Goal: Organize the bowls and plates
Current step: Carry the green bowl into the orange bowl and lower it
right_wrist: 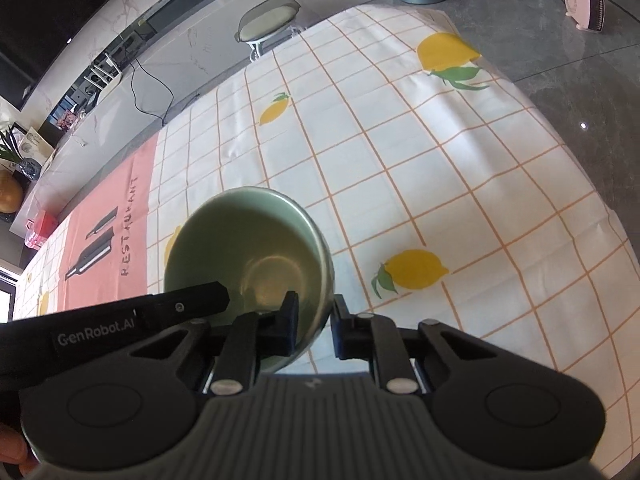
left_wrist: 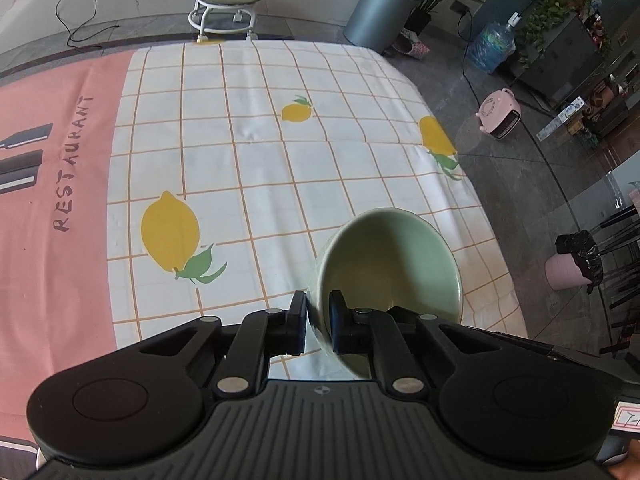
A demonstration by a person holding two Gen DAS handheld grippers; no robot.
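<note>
A pale green bowl [left_wrist: 392, 264] is tilted with its empty inside facing the camera, over the checked lemon tablecloth [left_wrist: 248, 152]. My left gripper [left_wrist: 318, 320] is shut on the bowl's left wall, one pad outside and one inside. In the right wrist view my right gripper [right_wrist: 316, 324] is shut on the right wall of the green bowl [right_wrist: 248, 248] in the same way. A black finger [right_wrist: 200, 300] of the other gripper reaches in at that bowl's left rim. Whether the bowl touches the cloth I cannot tell.
The cloth has a pink panel [left_wrist: 52, 152] lettered RESTAURANT at the left. A round stool [left_wrist: 226, 0] stands past the far table edge. On the floor to the right are a grey bin [left_wrist: 380, 8], a pink heater [left_wrist: 500, 114] and a pink bucket [left_wrist: 568, 268].
</note>
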